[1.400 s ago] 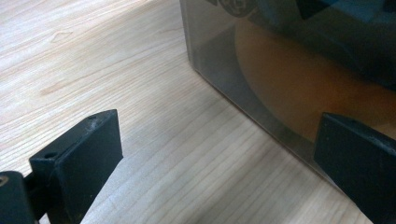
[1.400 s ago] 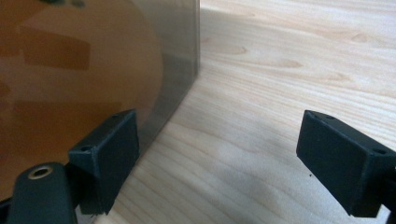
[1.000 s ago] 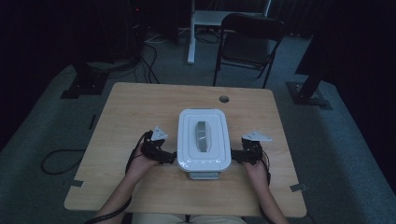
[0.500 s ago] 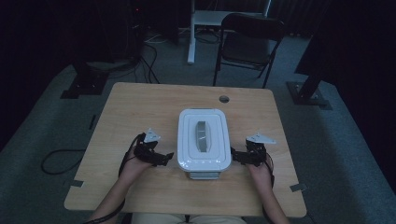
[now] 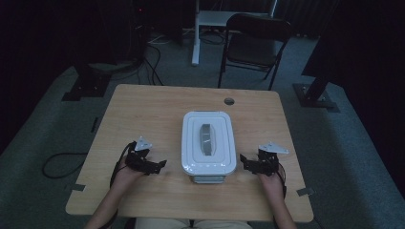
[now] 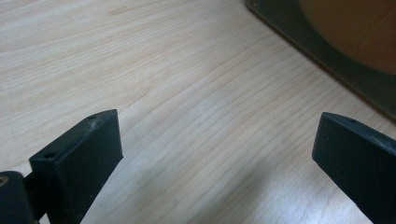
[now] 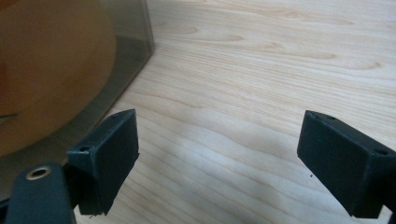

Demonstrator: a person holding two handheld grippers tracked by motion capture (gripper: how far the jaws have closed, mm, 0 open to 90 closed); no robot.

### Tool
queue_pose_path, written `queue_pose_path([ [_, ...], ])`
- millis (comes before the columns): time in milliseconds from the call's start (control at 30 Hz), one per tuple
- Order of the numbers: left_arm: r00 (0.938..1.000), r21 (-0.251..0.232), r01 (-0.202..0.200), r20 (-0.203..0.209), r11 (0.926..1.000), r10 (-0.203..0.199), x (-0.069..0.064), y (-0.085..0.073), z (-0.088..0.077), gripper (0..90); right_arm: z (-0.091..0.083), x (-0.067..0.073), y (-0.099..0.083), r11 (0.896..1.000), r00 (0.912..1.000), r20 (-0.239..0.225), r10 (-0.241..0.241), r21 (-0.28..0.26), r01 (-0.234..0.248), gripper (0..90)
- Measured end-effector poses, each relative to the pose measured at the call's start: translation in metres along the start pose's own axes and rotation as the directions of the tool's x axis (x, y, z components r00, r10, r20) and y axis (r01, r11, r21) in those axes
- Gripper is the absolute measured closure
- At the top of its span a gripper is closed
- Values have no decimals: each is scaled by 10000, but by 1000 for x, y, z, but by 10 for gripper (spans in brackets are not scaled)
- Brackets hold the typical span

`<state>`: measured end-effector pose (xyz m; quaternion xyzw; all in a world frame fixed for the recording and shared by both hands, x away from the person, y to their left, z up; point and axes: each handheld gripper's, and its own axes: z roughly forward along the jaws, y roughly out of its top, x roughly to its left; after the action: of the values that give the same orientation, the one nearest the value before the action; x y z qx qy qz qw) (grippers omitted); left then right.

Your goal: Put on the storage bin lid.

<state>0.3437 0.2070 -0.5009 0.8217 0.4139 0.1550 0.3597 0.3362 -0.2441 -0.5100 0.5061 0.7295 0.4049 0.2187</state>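
1. The white lidded container (image 5: pixel 208 141) stands at the middle of the wooden table (image 5: pixel 143 114), nearer the person's edge. Its long axis runs from the person toward the far edge, and the grey handle (image 5: pixel 207 139) on its lid runs the same way.
2. The left gripper (image 5: pixel 160 165) lies low on the table, left of the container and apart from it, pointing toward it, jaws wide apart and empty.
3. The right gripper (image 5: pixel 243 161) mirrors it just beside the right wall, jaws likewise spread, holding nothing.
4. Both forearms come in from the near edge.
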Motion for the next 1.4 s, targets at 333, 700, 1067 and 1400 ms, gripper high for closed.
queue_pose_path([
  [333,9992,206,213,-349,9996,-206,13,-22,-12,22,-15,-11,-9,9998,9984,525,210,-84,-206,124],
  [700,9942,181,691,-833,9974,-674,23,-42,-28,22,-29,-23,-21,9991,9921,1181,411,-11,-413,123],
  [1067,9860,129,1283,-1095,9917,-1261,34,-59,-42,22,-47,-38,-39,9934,9700,2145,1141,-134,-1139,119],
  [1400,9654,-83,1910,-1795,9816,-1893,46,-79,-57,23,-61,-50,-54,9847,9362,3107,1643,33,-1739,120],
])
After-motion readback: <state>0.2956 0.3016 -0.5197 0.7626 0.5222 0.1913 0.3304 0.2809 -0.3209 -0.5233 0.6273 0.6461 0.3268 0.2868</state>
